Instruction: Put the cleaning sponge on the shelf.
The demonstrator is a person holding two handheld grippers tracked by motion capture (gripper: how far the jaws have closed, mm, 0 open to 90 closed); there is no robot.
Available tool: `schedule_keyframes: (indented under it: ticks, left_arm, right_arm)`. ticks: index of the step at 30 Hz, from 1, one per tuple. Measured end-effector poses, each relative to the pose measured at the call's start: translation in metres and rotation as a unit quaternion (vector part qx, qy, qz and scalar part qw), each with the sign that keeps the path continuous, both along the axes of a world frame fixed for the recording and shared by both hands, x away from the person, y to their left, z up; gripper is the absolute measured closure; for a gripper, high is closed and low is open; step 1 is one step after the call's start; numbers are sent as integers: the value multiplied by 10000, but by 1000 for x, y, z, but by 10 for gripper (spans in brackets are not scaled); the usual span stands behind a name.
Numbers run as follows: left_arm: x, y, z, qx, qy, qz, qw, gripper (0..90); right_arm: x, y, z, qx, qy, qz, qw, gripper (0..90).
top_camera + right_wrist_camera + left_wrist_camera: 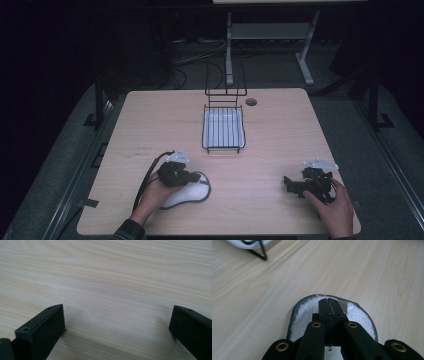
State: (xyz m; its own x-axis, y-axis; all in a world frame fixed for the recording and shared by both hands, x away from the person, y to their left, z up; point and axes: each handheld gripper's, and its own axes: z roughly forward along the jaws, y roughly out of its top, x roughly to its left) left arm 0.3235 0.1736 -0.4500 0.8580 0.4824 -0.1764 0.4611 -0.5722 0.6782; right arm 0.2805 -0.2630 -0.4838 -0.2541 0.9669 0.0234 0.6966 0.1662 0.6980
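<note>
Left claw pinched shut on a white cloth pad; right claw wide open over bare wood.

We note the left claw (331, 305) with its jaws pressed together at the tips, clamping the terry surface of a white, dark-edged cloth pad (305, 312) that lies flat on the tabletop (280, 135). In the high view this pad (194, 195) sits at the near left of the tabletop, just beside the left hand (152, 196) and partly under the claw. We see the right claw (117, 322) spread wide with nothing between its jaws, resting low near the right edge, well apart from the pad. A black wire rack holding a white tray (223, 127) stands at mid-table, farther back.
</note>
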Motion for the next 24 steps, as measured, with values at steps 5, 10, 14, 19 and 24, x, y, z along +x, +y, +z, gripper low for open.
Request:
schedule_keyframes:
  ticks: [5,10,14,19,24]
  left_arm:
    - [11,8,-1,-17,-95,280,9996,900]
    - [15,14,-1,-58,-110,395,9991,900]
    - [15,15,-1,-128,-119,455,9988,899]
    - [12,22,2,-278,-147,613,9976,849]
    - [8,31,6,-344,-168,745,9965,737]
  right_arm:
    - [0,0,0,-1,-1,1,10000,0]
    - [0,0,0,-1,-1,1,10000,0]
    - [0,0,0,-1,-2,1,10000,0]
    - [0,0,0,-2,-3,2,10000,0]
    - [0,0,0,-2,-3,2,10000,0]
